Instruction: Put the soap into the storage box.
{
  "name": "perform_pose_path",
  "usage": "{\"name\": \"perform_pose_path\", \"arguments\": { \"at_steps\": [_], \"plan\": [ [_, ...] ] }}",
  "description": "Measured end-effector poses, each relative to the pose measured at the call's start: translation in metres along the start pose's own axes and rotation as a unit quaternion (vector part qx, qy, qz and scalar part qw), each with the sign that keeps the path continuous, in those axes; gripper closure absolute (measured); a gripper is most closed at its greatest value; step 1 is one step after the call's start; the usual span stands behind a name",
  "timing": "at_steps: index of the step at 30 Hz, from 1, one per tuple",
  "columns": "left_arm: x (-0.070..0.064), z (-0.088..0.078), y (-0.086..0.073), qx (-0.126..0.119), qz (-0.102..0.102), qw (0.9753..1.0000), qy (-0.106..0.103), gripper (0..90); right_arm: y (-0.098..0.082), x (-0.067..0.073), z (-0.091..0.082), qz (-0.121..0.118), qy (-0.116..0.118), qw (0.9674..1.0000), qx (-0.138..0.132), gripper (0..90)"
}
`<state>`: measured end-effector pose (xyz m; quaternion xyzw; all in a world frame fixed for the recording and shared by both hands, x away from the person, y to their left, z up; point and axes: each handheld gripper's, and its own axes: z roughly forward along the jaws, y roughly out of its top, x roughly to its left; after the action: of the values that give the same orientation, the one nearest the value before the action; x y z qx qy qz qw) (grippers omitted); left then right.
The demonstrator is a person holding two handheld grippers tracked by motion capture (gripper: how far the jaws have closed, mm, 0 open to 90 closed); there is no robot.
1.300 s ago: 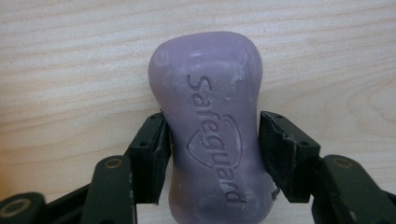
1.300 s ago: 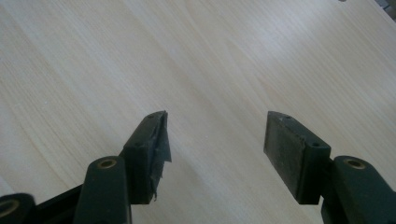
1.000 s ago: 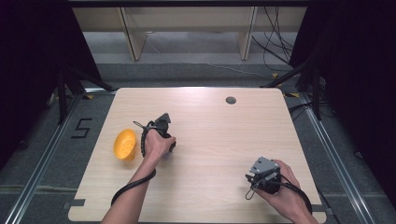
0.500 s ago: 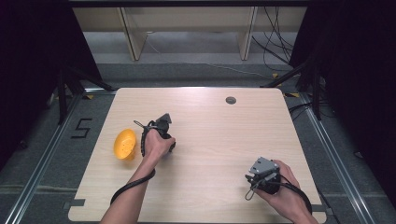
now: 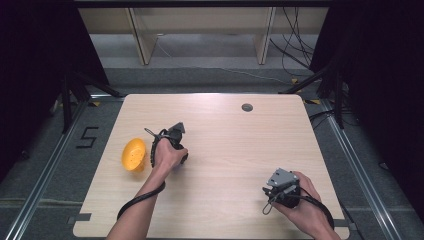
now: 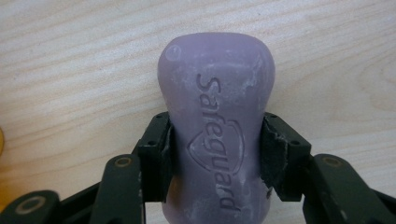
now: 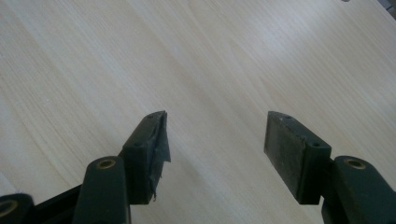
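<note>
Gripping a purple soap bar (image 6: 217, 135), the left gripper (image 6: 215, 144) has both black pads pressed against the bar's sides, seen bottom center of the left gripper view. Bar has "Safeguard" embossed lengthwise, rounded end sticking out past the jaws toward top of frame. Soap surface scuffed, whitish marks. Lies flat over the wooden table (image 6: 70, 70); touching the table or just above it, cannot tell. Sliver of orange at the far left edge of that view.

High view: left gripper (image 5: 176, 134) center-left of frame, left hand (image 5: 167, 155) wrapped round it, forearm coming up from bottom edge, black cable looping along the arm. Soap itself hidden under hand and gripper here. Orange bowl (image 5: 134, 155) just left of that hand, tipped on its side, small holes in its base, near the table's left edge.

Right gripper (image 5: 281, 184) lower right of frame in the high view, held by the right hand (image 5: 300, 197), grey plate on top, well apart from the left one. Right gripper view: right gripper (image 7: 215, 135) jaws wide apart, nothing between them, bare wood grain behind. Left pad has torn, peeling tape on its inner face.

Small dark round hole (image 5: 247, 107) in the tabletop, upper center-right. Table (image 5: 225, 210) light wood, grey floor around it, shelving legs and cables at top of frame.
</note>
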<state>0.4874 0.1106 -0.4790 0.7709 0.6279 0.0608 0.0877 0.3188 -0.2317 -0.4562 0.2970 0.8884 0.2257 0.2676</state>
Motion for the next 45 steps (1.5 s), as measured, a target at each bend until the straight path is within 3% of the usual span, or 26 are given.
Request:
{"name": "perform_pose_path", "arguments": {
  "at_steps": [1, 3, 8, 10, 11, 25, 45],
  "plan": [
    [0.000, 0.000, 0.000, 0.000, 0.000, 1.0000, 0.000, 49.0, 0.000, 0.000, 0.000, 0.000, 0.000, 1.0000, 0.000, 40.1],
    [0.002, -0.002, 0.000, 0.009, 0.021, 0.9997, -0.001, 49.0, 0.000, 0.000, 0.000, 0.001, 0.000, 1.0000, 0.000, 40.1],
    [0.000, -0.003, -0.001, 0.001, 0.016, 0.9999, -0.001, 49.0, 0.000, 0.000, 0.000, 0.000, -0.001, 1.0000, -0.002, 40.2],
    [0.000, -0.007, -0.001, -0.003, 0.027, 0.9996, -0.001, 49.0, 0.001, 0.001, -0.001, 0.000, -0.006, 1.0000, -0.007, 40.2],
    [-0.003, -0.006, -0.002, -0.011, 0.012, 0.9999, -0.003, 49.0, 0.001, 0.001, -0.001, 0.002, -0.003, 1.0000, -0.004, 40.2],
    [-0.003, -0.015, -0.004, -0.021, 0.029, 0.9993, -0.007, 49.1, 0.000, 0.000, -0.001, 0.001, -0.003, 1.0000, -0.004, 40.2],
    [-0.003, -0.030, -0.012, -0.066, 0.038, 0.9971, -0.003, 49.1, 0.001, 0.000, -0.001, 0.001, -0.004, 1.0000, -0.005, 40.1]
  ]
}}
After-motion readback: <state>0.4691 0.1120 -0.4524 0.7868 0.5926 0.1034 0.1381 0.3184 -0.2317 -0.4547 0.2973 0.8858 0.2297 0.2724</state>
